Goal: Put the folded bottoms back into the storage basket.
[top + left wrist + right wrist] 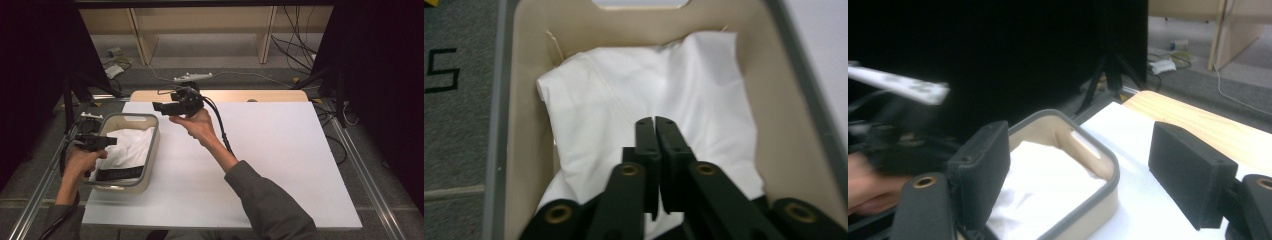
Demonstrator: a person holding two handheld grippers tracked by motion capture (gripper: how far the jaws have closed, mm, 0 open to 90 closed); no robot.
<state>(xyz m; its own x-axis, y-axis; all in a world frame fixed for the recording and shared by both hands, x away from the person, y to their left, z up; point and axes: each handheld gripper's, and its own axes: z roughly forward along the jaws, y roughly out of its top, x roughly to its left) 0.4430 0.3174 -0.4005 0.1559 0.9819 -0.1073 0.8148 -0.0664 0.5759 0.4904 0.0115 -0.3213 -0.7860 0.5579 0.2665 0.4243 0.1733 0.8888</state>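
The left gripper (pixel 654 121) hangs over the beige basket (pixel 150 172), jaws closed together and empty, positioned above the white garment (pixel 644 105); the right gripper (pixel 1080 175), jaws wide and empty, is held clear above the table (pixel 280 150); the garment lies crumpled inside the basket, its black waistband (pixel 120 173) at the near end.

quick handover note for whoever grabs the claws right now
Left claw: shut, empty, just above the white cloth in the bin.
Right claw: open, empty, held over the table beyond the bin.
Bin sits at the table's left edge; the cloth lies bunched inside, a dark band at its near end.
Done: cloth is in the bin.
Left: nothing gripped; whether more follows can't be told.
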